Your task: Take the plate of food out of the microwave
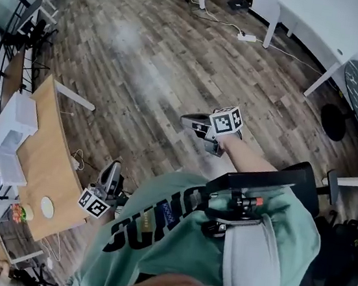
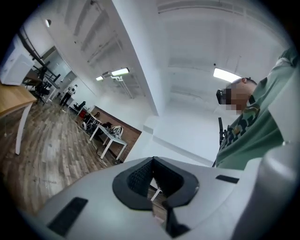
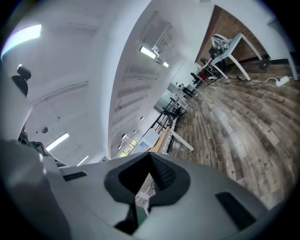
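Observation:
In the head view a white box-like appliance, apparently the microwave point(image 1: 17, 118), stands on a curved wooden table point(image 1: 46, 154) at the left. A small white round plate point(image 1: 47, 207) lies near the table's near end; whether food is on it is too small to tell. My left gripper point(image 1: 112, 169) hangs beside the table's edge, shut and holding nothing. My right gripper point(image 1: 193, 121) is held out over the wooden floor, far from the table, also shut and holding nothing. The left gripper view point(image 2: 152, 160) and the right gripper view point(image 3: 150, 155) point up at ceiling and room.
A person's green shirt point(image 1: 173, 236) and a chest-mounted rig point(image 1: 250, 201) fill the lower head view. White tables point(image 1: 312, 26) stand at the far right, with a cable and power strip point(image 1: 246, 37) on the floor. A black chair point(image 1: 321, 256) is at the right.

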